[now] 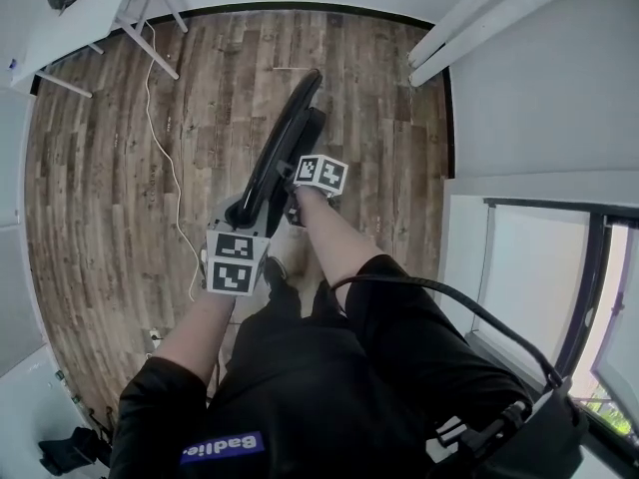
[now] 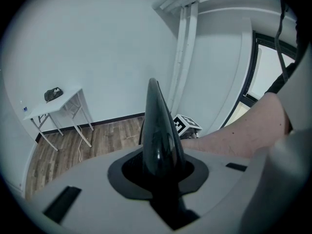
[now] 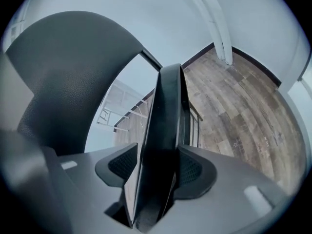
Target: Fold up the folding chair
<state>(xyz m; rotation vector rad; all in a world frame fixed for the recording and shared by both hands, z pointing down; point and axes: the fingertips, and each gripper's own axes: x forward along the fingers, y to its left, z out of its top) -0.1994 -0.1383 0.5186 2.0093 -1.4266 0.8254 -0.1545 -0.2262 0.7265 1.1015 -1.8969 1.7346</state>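
Note:
The black folding chair [image 1: 285,138] stands on the wood floor in front of me. From above it shows edge-on, its panels lying close together. My left gripper [image 1: 243,218] is shut on the chair's near top edge, just ahead of its marker cube [image 1: 234,261]. In the left gripper view a glossy black edge [image 2: 158,130] sits pinched between the jaws of the left gripper [image 2: 159,172]. My right gripper [image 1: 297,190] grips the chair a little farther along. In the right gripper view the right gripper [image 3: 157,174] is shut on a black panel edge [image 3: 165,121], with the dark curved backrest [image 3: 68,72] to its left.
A white table [image 1: 90,13] with a dark object on it stands at the back left, and a white cable [image 1: 165,143] trails across the floor. White trunking [image 1: 469,18] runs along the right wall. A window [image 1: 544,267] is at the right. The person's legs stand just behind the chair.

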